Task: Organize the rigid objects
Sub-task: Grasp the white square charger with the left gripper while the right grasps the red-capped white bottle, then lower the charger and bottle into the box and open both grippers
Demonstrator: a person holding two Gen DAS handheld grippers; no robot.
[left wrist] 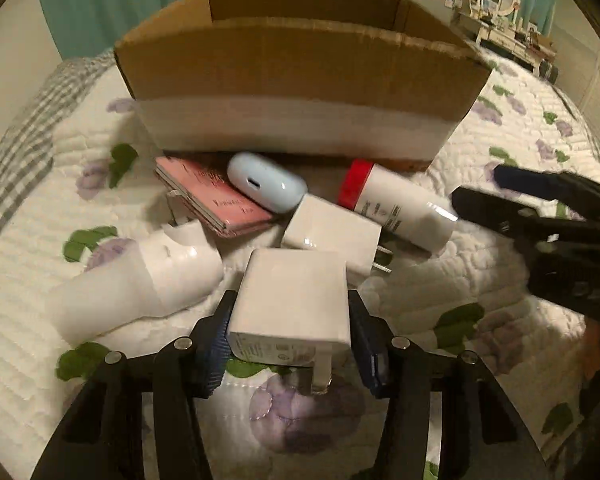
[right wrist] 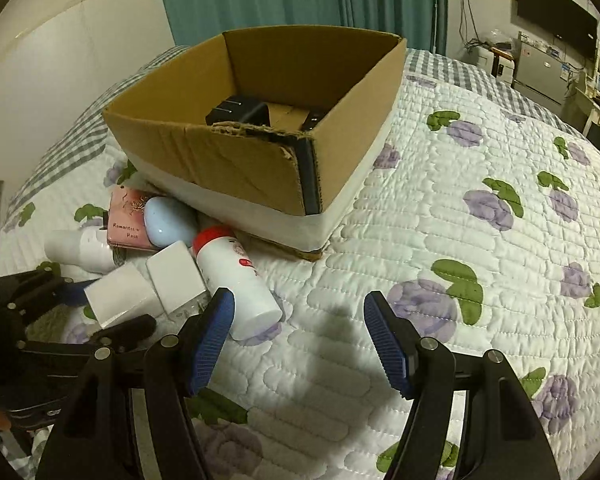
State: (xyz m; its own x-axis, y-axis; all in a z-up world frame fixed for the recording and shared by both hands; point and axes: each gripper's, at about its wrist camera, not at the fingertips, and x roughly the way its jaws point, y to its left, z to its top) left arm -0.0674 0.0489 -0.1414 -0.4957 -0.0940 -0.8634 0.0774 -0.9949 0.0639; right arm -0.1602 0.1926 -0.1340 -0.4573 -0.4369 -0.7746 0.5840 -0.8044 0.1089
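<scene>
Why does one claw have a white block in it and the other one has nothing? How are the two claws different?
The left claw is closed on a white charger; the right claw is open and holds nothing. The left claw sits in among the pile of things in front of the cardboard box; the right claw hangs over bare quilt beside the pile. Both have black arms and blue ribbed pads.

Black fingers [right wrist: 388, 344]; ribbed blue pads; silver screws.

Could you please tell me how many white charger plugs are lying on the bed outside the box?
2. One white charger sits between the left gripper fingers; the second white charger lies just beyond it, beside the red-capped bottle. Others may be hidden.
</scene>
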